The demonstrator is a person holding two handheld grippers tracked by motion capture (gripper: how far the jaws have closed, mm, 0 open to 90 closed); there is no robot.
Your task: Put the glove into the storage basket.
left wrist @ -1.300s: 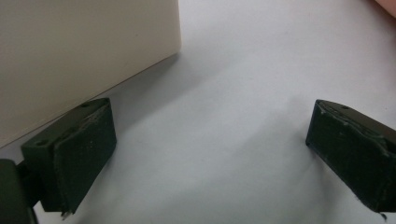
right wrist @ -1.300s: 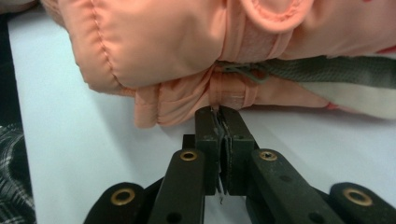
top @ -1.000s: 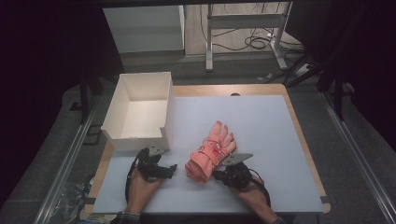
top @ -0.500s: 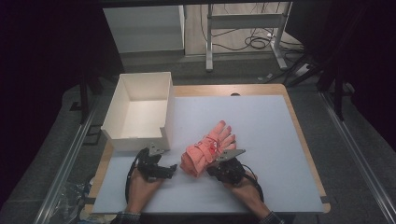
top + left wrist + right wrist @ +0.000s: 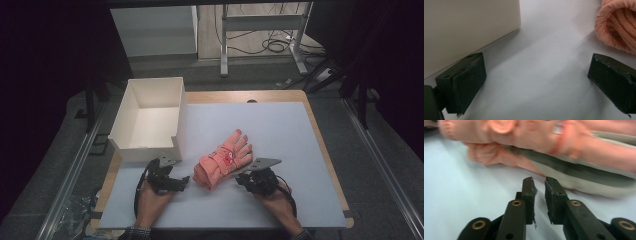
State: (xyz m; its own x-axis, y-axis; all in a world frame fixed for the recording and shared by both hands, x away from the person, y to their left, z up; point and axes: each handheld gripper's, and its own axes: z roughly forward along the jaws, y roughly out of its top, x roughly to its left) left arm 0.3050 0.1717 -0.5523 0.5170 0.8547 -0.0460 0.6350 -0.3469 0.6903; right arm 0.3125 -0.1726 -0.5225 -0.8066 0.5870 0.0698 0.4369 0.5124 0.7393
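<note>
Salmon-pink knitted gloves (image 5: 223, 165) lie stacked between both tongs.

Right gripper (image 5: 245, 178), jaws narrowly parted after just opening, grips nothing; gloves sit just ahead. Left gripper (image 5: 181, 181) gapes wide (cuff beyond one jaw), white open cardboard box (image 5: 150, 118) alongside.

table (image 5: 280, 125): white mat | on it: white box (image 5: 150, 120), pink gloves (image 5: 223, 160)

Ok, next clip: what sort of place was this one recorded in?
Most likely a lab or workshop data-collection bench, not a home. A white-topped table stands in a dark surround, loose cables lie on the floor by a metal-framed stand behind it, and only staged items sit on it: pink gloves and a white box.
</note>
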